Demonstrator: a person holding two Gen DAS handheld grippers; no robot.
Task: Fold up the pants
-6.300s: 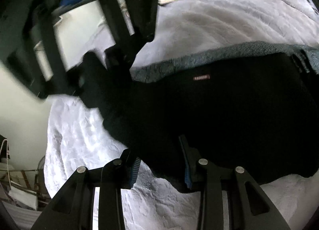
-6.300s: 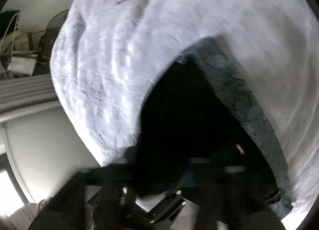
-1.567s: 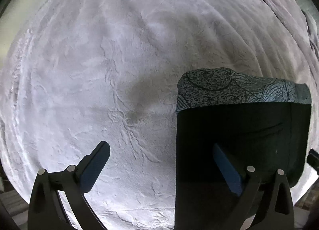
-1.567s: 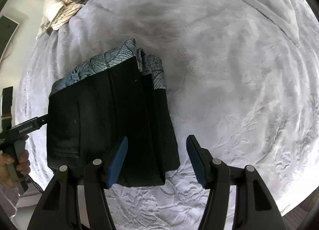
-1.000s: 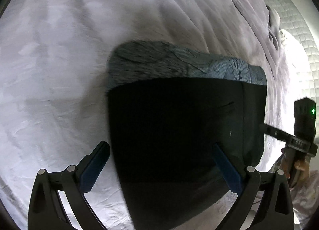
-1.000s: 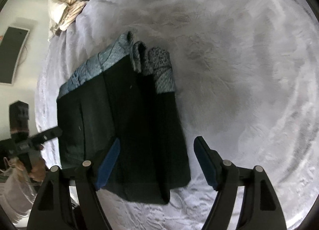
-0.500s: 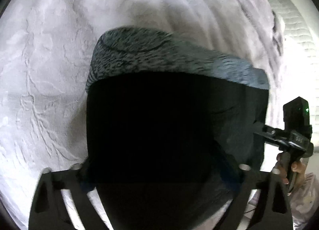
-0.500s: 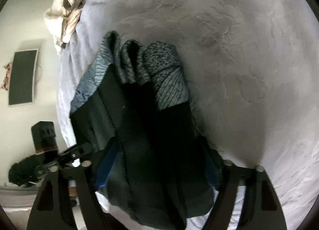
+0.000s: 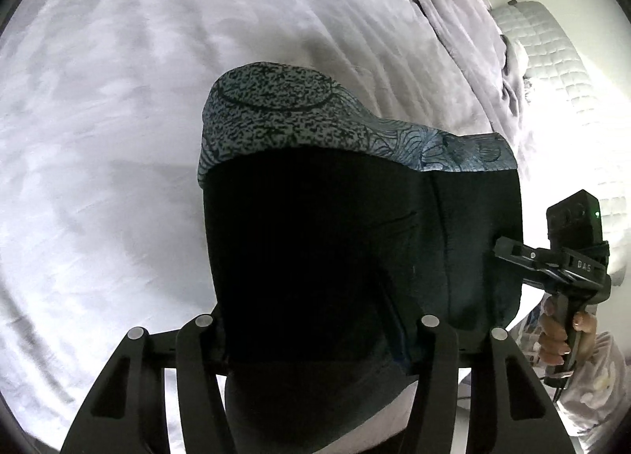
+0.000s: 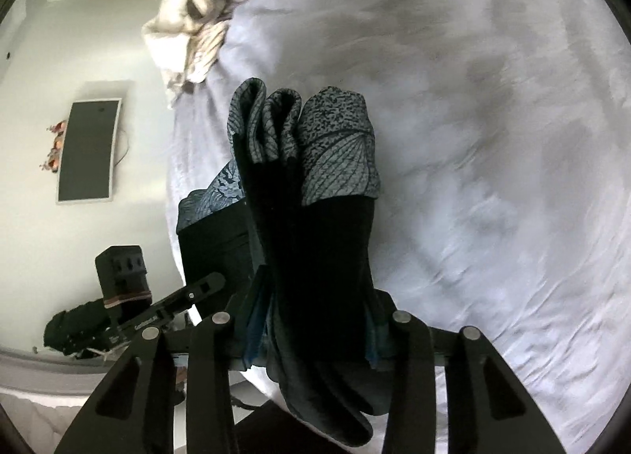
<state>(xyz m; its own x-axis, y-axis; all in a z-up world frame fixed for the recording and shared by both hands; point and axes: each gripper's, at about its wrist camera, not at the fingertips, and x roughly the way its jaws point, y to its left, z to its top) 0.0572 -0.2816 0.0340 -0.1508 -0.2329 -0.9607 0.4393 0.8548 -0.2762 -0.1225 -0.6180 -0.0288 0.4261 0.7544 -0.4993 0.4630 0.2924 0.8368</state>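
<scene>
The folded black pants, with a grey-blue patterned waistband, hang lifted over the bed. My left gripper has its jaws closing on the near edge of the bundle, and the cloth hides its pads. In the right wrist view the pants sit between the blue pads of my right gripper, whose jaws are also closing and pressing on the folded layers. The waistband points away from me. Each gripper shows in the other's view: the right gripper in a person's hand, the left gripper at the pants' far side.
A pale grey bedspread covers the bed under the pants. Striped beige bedding is heaped at the head end. A white quilted pad lies past the bed's right side. A dark screen hangs on the wall.
Both grippers went from wide open around the flat-lying pants to closed on the near edge. The bundle has risen off the bedspread, and the right gripper has tilted up toward level.
</scene>
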